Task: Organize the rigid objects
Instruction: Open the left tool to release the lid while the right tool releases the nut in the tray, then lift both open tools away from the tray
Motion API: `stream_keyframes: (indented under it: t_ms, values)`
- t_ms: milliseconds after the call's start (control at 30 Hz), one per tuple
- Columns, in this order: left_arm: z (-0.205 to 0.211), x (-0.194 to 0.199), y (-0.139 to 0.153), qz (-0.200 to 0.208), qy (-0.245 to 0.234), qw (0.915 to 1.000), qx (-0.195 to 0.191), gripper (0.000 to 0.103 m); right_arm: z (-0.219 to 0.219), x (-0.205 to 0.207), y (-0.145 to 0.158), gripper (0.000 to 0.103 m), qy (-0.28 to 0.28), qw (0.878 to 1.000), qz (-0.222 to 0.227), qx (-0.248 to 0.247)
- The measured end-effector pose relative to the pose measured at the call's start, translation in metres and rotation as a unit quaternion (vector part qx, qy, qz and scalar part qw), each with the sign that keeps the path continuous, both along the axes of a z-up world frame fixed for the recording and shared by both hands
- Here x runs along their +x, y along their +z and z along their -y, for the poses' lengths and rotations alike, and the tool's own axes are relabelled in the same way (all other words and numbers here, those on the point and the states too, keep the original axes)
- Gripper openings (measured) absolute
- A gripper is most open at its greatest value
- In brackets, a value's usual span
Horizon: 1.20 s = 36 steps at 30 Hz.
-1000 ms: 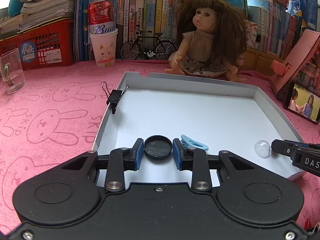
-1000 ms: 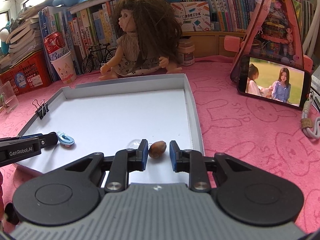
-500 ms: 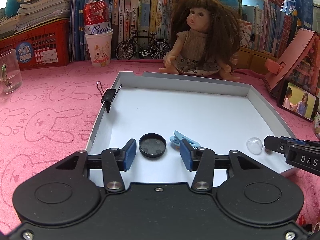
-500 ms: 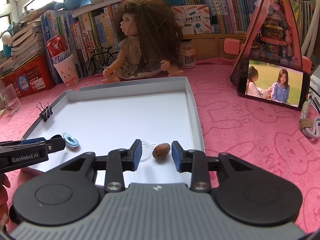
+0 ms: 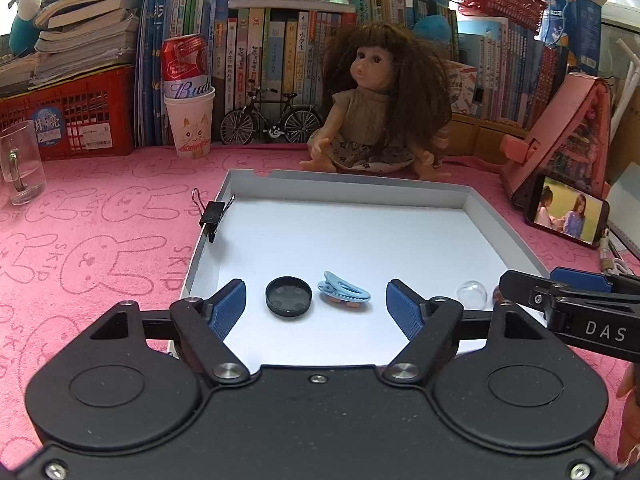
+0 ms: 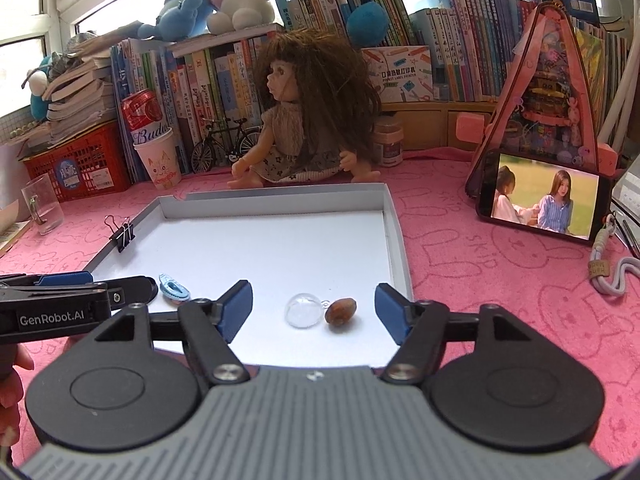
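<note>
Pink bunny-print cloth surrounds the white tray. My left gripper has just spread off the black cap at lower centre; my right gripper has just opened off the brown nut. Both placements look finished.

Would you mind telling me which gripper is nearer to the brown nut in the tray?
Right. The right gripper, jaws just opened, frames the brown nut, which lies free between them. The left gripper sits farther along the tray's near edge, around the black cap.

Home kid's rm/study, packed bookshelf, doll, plush toys, pink bunny tablecloth
</note>
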<state>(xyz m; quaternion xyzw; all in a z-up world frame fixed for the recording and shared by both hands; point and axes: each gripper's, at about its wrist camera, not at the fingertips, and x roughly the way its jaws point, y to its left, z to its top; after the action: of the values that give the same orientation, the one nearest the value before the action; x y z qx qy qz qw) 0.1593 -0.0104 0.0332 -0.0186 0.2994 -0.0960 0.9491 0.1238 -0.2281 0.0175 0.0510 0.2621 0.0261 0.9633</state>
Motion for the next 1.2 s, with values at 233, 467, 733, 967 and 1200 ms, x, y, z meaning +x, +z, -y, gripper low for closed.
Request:
stream_keyframes:
  t_ms: [233, 467, 733, 967, 1200]
  values:
    - [-0.004, -0.024, 0.008, 0.020, -0.010, 0.9997, -0.002, 0.079, -0.001, -0.015, 0.006, 0.088, 0.010, 1.000, 0.014, -0.001]
    - [-0.009, -0.045, 0.009, 0.027, -0.017, 0.9994, -0.009, 0.080, -0.001, -0.032, 0.004, 0.092, 0.018, 1.000, 0.020, -0.003]
    - [-0.007, -0.069, 0.004, 0.036, -0.036, 0.9987, -0.001, 0.080, -0.001, -0.050, 0.001, 0.096, 0.022, 0.999, 0.029, -0.006]
    - [-0.006, -0.089, -0.001, 0.039, -0.043, 0.9983, -0.003, 0.081, -0.002, -0.067, -0.002, 0.098, 0.030, 0.999, 0.037, -0.018]
    - [-0.008, -0.102, -0.010, 0.038, -0.039, 0.9985, 0.004, 0.081, -0.004, -0.081, -0.008, 0.099, 0.038, 0.998, 0.042, -0.027]
